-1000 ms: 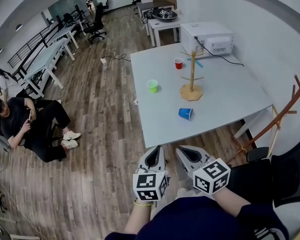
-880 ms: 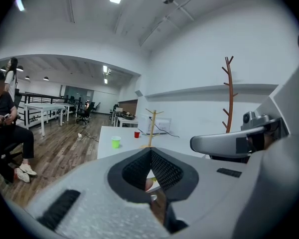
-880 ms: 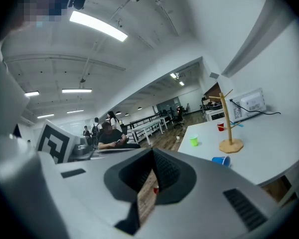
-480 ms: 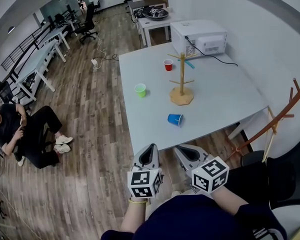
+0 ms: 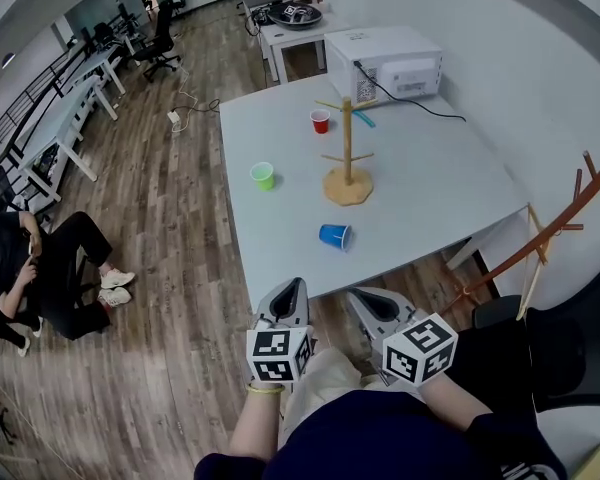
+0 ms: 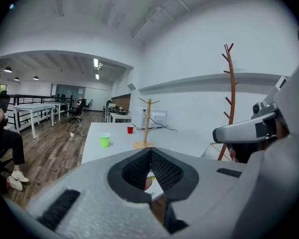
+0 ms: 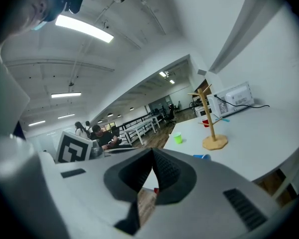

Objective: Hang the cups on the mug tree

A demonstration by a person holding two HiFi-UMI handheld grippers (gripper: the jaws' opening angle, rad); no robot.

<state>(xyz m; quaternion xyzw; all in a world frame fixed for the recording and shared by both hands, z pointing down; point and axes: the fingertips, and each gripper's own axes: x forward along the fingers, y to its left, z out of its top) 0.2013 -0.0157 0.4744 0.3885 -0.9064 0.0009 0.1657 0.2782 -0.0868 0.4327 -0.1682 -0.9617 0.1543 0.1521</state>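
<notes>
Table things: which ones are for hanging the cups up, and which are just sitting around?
For the job:
- mug tree
- red cup
- green cup
- blue cup, lying on its side

Just lying about:
- microwave, at the table's far edge
- office chair, off on the floor

1. Three plain, bright ones: a red cup (image 5: 321,120), a green cup (image 5: 263,175), a blue cup (image 5: 333,235).
2. The mug tree (image 5: 347,158) is pale tan wood.
3. The table (image 5: 430,188) is light grey, the microwave (image 5: 385,60) white.
4. The floor (image 5: 170,228) is brown wood planks.
5. The left gripper (image 5: 292,287) and right gripper (image 5: 365,296) are grey, their cubes patterned in black-and-white squares.
</notes>
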